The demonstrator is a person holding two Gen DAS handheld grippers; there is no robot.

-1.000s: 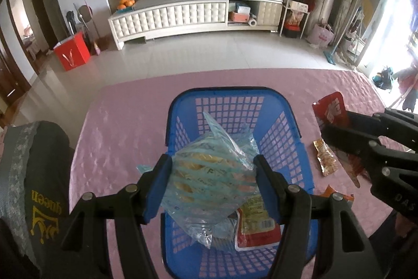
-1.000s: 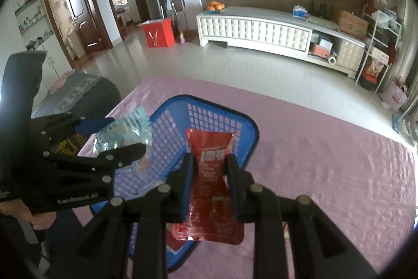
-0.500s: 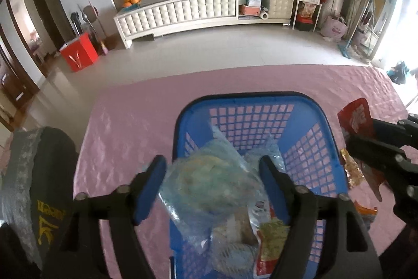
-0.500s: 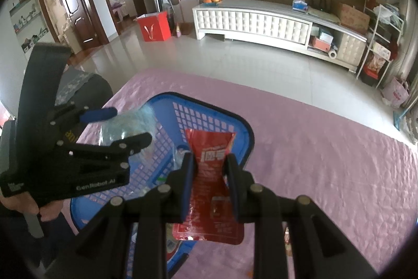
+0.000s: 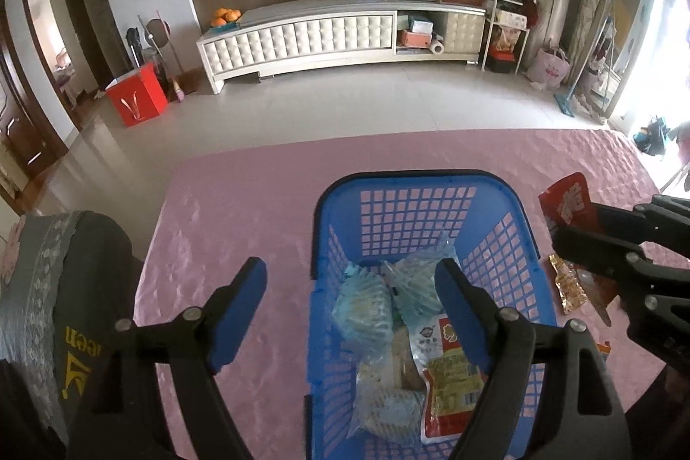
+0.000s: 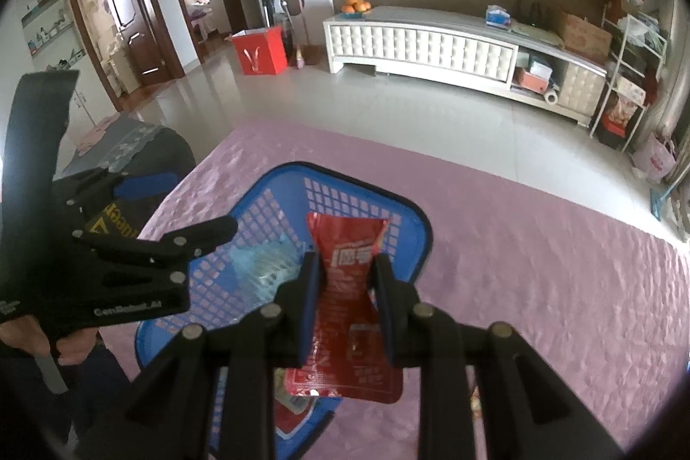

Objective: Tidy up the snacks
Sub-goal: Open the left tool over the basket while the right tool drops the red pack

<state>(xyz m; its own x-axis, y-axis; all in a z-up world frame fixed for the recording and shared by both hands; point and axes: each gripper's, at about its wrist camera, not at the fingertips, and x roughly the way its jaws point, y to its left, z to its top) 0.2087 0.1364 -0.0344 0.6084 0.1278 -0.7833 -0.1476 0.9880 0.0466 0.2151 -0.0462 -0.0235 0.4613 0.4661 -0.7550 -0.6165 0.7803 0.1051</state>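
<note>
Pink, crinkled cloth covers the tabletop [image 5: 258, 201], and on it stands a blue plastic lattice basket [image 5: 414, 184] with rounded corners. Seen from the left wrist, the left hand-held gripper [image 5: 351, 300] hangs over the basket's left rim, its blue-padded jaws having just spread wide, with nothing between them. Below lie pale blue, see-through crinkly snack bags [image 5: 366, 305] and a red-and-yellow glossy snack pouch [image 5: 448, 369], all inside the basket. Only this view shows a small golden foil wrapper [image 5: 567, 283] lying on the cloth to the right of the basket. From the right wrist, the right hand-held gripper [image 6: 347, 279] pinches a flat, shiny red foil sachet [image 6: 345, 244] at its narrowed middle, holding it above the basket's right edge. That view alone shows a person's hand [image 6: 26, 335] gripping the left tool's handle.
</note>
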